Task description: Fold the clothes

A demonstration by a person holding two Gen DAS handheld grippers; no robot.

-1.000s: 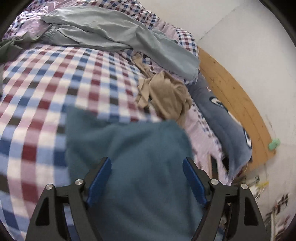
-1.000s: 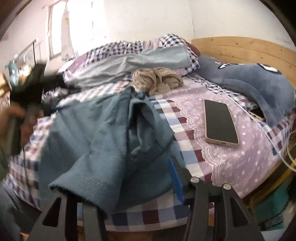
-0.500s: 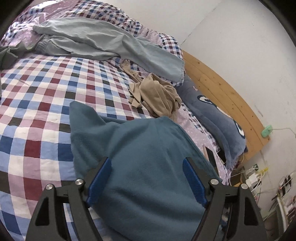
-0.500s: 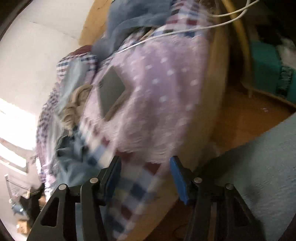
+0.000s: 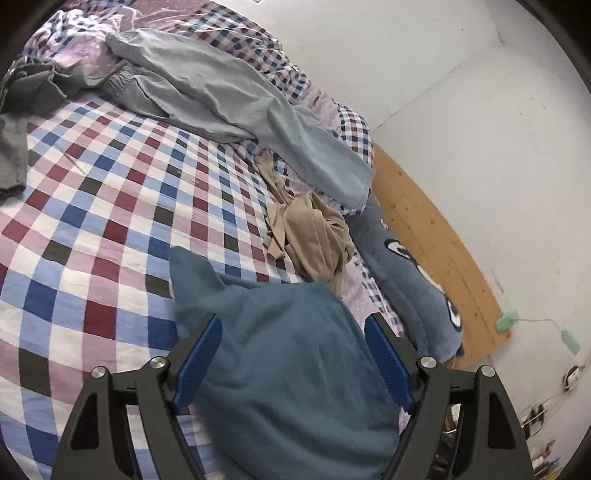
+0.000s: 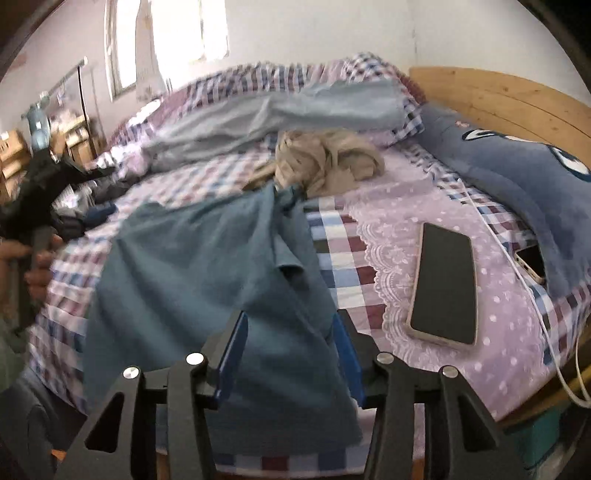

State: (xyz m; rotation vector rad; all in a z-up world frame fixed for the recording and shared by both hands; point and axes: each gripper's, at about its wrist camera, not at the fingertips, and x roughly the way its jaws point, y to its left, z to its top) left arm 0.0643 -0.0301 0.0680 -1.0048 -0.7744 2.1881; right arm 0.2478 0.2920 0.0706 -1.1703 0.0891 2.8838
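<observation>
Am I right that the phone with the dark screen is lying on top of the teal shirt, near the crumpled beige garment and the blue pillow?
Not quite. In the right wrist view the phone lies on the lilac dotted bedcover, apart from the teal shirt. The crumpled beige garment and the blue pillow are indeed nearby.

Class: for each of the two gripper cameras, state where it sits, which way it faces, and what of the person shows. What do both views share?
Left wrist: on the left gripper, looking down across the checked bedspread toward the wooden headboard; no body visible.
Right wrist: on the right gripper, facing up the bed toward the window; a hand shows left.
Shared: teal garment, beige garment.
</observation>
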